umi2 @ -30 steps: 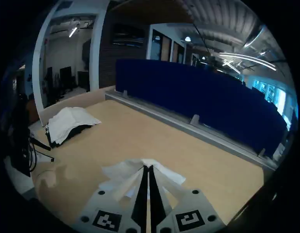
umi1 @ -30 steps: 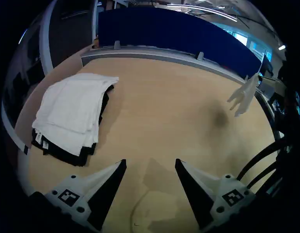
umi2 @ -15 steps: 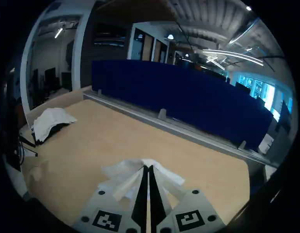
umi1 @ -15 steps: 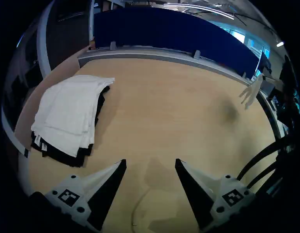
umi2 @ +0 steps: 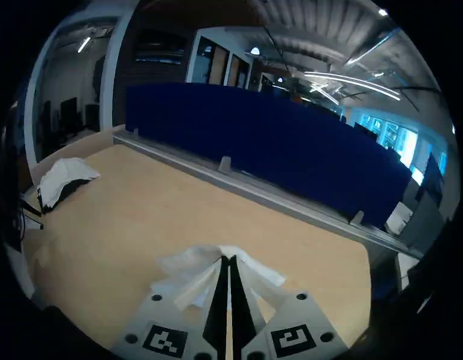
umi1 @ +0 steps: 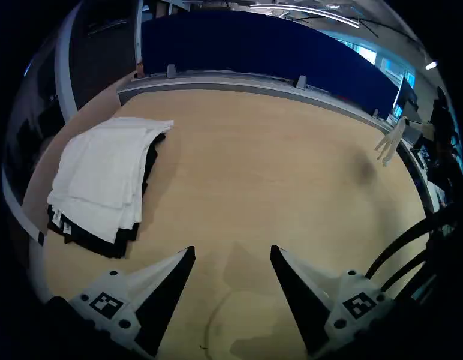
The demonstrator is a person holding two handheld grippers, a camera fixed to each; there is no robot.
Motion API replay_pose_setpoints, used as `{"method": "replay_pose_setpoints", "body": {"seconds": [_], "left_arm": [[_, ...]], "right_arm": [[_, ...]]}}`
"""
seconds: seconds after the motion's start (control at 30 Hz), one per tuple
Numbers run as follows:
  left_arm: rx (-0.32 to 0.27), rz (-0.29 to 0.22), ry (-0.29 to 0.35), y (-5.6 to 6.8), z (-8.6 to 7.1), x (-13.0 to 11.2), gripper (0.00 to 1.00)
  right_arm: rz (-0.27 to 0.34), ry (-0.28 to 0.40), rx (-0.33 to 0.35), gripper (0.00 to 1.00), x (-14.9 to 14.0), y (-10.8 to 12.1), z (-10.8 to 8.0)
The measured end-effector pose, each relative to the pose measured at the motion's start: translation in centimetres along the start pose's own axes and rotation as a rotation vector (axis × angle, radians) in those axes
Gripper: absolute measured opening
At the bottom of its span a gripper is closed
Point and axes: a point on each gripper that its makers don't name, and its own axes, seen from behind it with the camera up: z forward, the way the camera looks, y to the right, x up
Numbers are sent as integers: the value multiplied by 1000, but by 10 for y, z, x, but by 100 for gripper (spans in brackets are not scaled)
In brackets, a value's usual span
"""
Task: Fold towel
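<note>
A white towel [umi2: 195, 267] is pinched at one bunched edge between the fingers of the right gripper [umi2: 227, 259], which are pressed together on the cloth with no gap showing. The fabric spills out to either side of the tips and is held up off the light wooden table [umi2: 141, 204]. In the left gripper view, what appears to be the same towel [umi1: 390, 139] hangs small and pale above the table's far right edge, a dark shadow [umi1: 366, 171] on the wood just beside it. The left gripper [umi1: 231, 249] is spread wide and holds nothing, with bare tabletop [umi1: 261, 168] between its fingers. Well apart from both tools, near the table's left edge, sits a stack of folded towels [umi1: 102, 174] — white ones on top, dark ones beneath — also visible far off in the right gripper view [umi2: 63, 174]. A long blue partition [umi1: 261, 48] runs along the back of the table — ceiling lights glow above it.
</note>
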Motion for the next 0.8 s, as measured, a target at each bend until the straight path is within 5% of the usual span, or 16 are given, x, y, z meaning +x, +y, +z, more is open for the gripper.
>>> {"method": "replay_pose_setpoints", "body": {"seconds": [0.8], "left_arm": [[12,5,-4,3,0,-1,93]], "right_arm": [[50,-51,-7,2,-51,23,10]]}}
